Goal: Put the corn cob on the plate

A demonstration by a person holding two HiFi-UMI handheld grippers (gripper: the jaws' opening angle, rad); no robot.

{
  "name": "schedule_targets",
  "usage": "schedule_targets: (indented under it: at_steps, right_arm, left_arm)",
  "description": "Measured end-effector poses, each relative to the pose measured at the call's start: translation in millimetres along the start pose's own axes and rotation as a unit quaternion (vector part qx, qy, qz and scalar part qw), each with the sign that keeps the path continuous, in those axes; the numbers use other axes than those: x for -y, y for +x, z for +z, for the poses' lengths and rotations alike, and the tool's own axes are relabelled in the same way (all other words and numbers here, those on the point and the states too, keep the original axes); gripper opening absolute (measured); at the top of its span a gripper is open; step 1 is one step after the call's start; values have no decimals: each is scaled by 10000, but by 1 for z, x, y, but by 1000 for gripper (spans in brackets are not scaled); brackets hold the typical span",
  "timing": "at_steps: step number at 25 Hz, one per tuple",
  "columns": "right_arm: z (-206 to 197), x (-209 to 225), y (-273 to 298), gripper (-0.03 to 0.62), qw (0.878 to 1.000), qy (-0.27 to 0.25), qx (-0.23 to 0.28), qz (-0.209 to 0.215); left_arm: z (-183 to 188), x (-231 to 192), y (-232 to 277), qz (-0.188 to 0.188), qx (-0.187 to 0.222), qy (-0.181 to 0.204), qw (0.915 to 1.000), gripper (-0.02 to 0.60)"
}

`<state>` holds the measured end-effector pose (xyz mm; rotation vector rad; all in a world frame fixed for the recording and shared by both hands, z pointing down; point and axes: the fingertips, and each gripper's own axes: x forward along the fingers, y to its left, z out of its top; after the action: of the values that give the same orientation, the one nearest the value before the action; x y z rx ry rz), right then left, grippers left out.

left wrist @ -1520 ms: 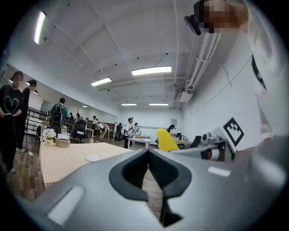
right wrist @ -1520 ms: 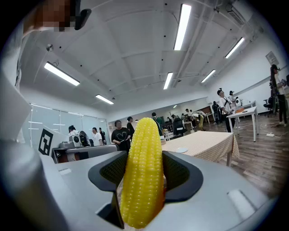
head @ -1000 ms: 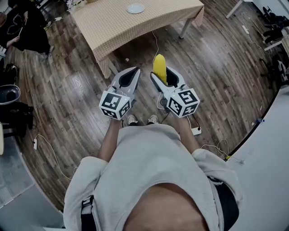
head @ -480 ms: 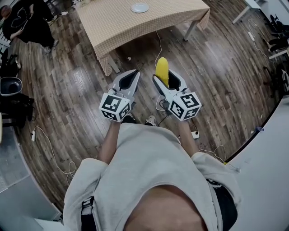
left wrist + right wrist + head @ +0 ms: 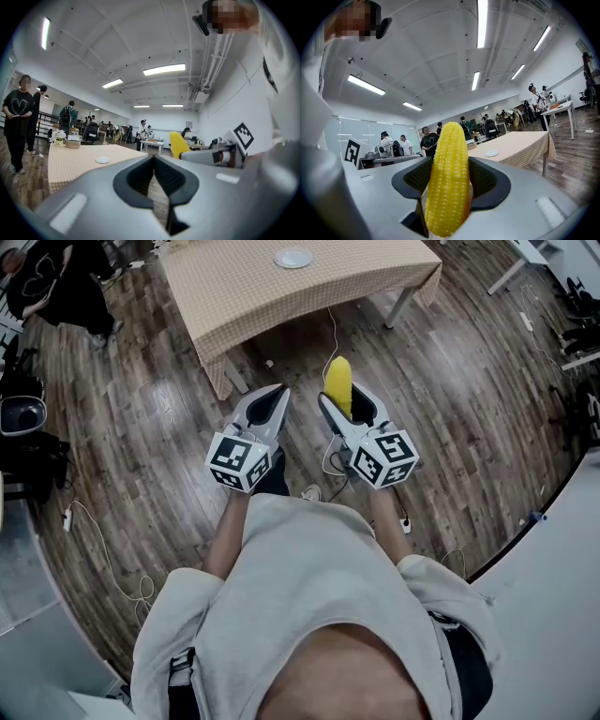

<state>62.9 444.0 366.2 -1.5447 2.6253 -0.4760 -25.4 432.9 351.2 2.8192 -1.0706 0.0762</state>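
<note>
1. Your left gripper (image 5: 265, 409): jaws together, empty, short of the table (image 5: 234, 306).
2. Your right gripper (image 5: 349, 401): clamped on the corn cob (image 5: 338, 382), upright, short of the table.
3. Plate (image 5: 293, 257): bare, on the table's far side.
4. Step, by my judgement: carrying. Next, you likely close on the table.

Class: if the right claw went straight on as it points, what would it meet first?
Probably the near edge of the checked table; only open floor lies before it, though depth is unclear.
</note>
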Motion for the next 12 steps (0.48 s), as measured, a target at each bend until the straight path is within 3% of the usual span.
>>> schedule_targets:
  at_steps: [12]
  right_arm:
    - [19, 42, 82, 247, 9999, -112, -53, -77]
  left_arm:
    - [10, -74, 68, -112, 119, -69, 9998, 8]
